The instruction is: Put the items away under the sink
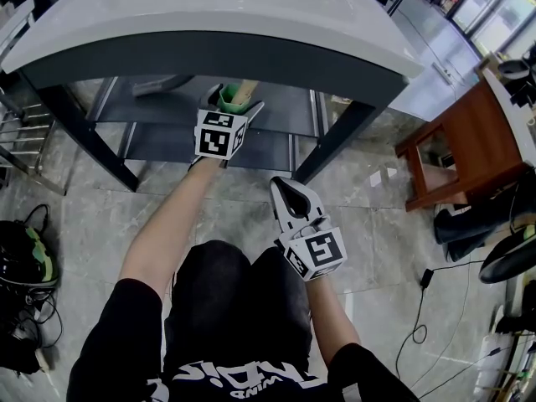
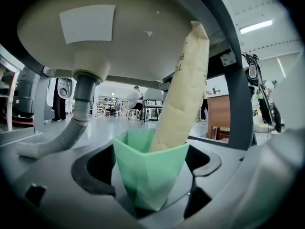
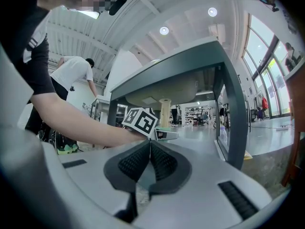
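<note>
Nearest, the right gripper (image 3: 150, 147) sits above the person's thigh, jaws shut together on nothing. Ahead, the left gripper (image 1: 234, 99) is spread wide around a green cup (image 2: 150, 175) holding a beige tube (image 2: 183, 89), at the shelf (image 1: 285, 109) beneath the sink (image 1: 251, 11).

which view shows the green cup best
The left gripper view: the green cup fills the centre between the left gripper's open jaws, a beige tube standing in it. The head view shows only its rim above the marker cube; the right gripper view, a distant sliver.
</note>
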Tool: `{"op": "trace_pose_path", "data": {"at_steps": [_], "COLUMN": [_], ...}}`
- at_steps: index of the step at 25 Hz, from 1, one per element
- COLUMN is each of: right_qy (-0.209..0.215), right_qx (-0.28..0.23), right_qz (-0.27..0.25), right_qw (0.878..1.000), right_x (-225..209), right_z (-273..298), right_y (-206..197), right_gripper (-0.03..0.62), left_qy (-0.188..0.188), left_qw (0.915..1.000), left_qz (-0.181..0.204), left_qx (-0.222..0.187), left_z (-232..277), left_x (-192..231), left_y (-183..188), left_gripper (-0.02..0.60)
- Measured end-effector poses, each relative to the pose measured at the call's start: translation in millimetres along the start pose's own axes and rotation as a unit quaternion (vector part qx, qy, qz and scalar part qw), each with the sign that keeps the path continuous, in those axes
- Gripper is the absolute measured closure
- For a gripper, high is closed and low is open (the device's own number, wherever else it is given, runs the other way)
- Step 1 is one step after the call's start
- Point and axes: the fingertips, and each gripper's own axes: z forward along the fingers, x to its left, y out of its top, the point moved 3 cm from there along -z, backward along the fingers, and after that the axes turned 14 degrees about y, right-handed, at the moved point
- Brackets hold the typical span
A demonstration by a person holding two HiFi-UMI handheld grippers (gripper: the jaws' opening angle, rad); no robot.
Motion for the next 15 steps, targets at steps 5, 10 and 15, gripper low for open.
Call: {"op": "trace_pose_path", "data": {"at_steps": [5, 10, 15], "right_qy": [0.003, 0.012, 0.017], "right_qx": [-0.006, -0.007, -0.008], "right_qz": [0.001, 0.006, 0.010], "right_qw": [1.000, 1.000, 1.000], "right_x": [1.4, 7.3, 9.0], "right_z": [0.9, 2.5, 2.4], "right_y": [0.3, -5.3, -7.7], "right_gripper": [0.574, 0.574, 0.574], "left_qy": [-0.006, -0.009, -0.024], "left_qw": [1.0000, 0.9999, 0.9996], "left_qz": [-0.002, 0.003, 0.011], "left_qx": [0.000, 0.006, 0.007], "left_z": [-19.2, -63.2, -122.7], "left_x": [2.4, 10.4, 13.7], "left_y": [-0.3, -3.1, -10.5], "left_gripper": [0.140, 0.140, 0.141]}}
